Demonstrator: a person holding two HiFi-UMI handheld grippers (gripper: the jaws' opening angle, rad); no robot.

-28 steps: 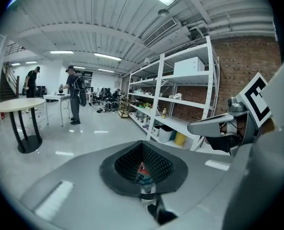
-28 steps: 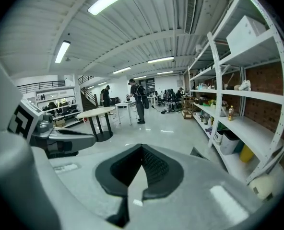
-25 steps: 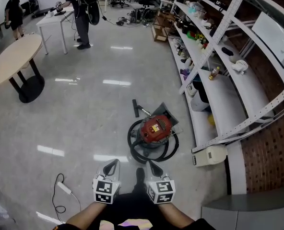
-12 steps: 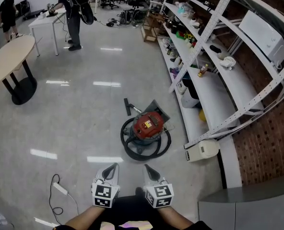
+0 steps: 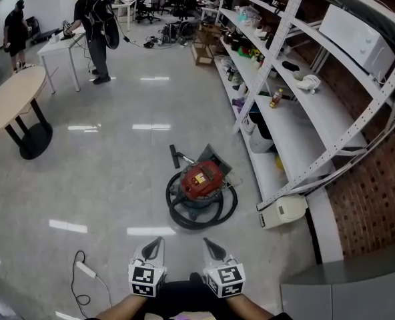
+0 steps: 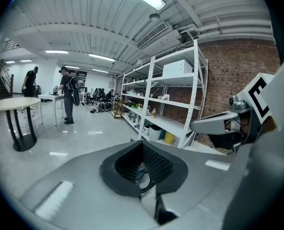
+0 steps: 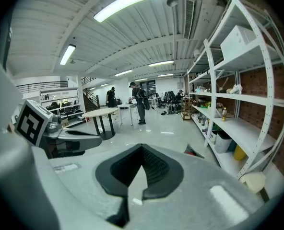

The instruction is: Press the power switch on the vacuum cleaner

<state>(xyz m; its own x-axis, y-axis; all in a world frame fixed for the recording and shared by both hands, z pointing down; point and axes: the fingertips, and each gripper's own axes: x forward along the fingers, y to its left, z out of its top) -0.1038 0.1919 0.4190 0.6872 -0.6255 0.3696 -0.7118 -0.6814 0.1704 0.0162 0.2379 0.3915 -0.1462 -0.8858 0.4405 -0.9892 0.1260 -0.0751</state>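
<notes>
So the round red-topped vacuum cleaner (image 5: 202, 179) sat on the glossy floor by the right-hand shelving, well beyond the left gripper (image 5: 156, 245) and right gripper (image 5: 209, 245), both jaws closed, empty.

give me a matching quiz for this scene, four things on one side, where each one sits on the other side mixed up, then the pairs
Things:
1. vacuum cleaner
2. round table
3. white box
4. power strip

Places in the head view:
a. top shelf of the rack, right
b. floor, lower left
c. floor, centre
d. far left, standing on black legs

Pairs: 1-c, 2-d, 3-a, 4-b
</notes>
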